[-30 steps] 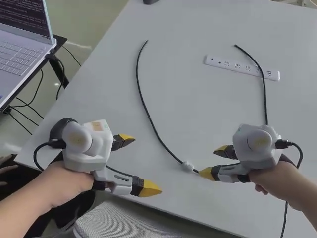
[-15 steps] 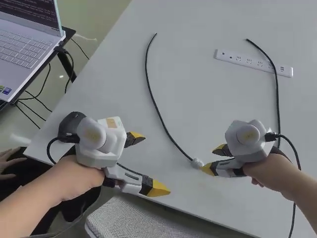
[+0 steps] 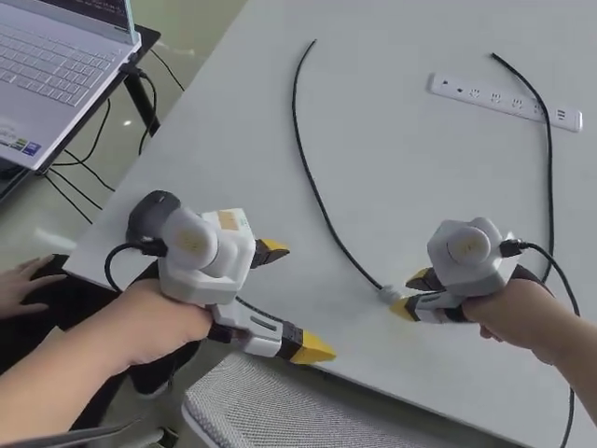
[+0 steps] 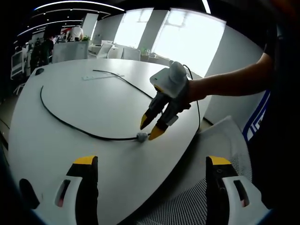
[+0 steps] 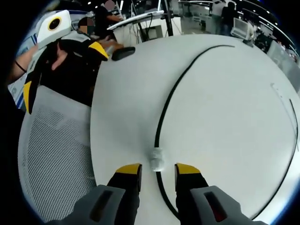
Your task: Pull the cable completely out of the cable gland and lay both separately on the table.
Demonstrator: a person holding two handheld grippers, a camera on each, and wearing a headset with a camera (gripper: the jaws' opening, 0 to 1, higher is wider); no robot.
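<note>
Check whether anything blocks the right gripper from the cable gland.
Nothing visible does: the cable gland lies on the table just ahead of the right gripper, whose jaws stand open.

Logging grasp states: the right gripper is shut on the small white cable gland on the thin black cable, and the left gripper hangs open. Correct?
No: the right gripper is open, jaws apart, the small white cable gland at its tips, as the right gripper view shows. The left gripper does hang open.
</note>
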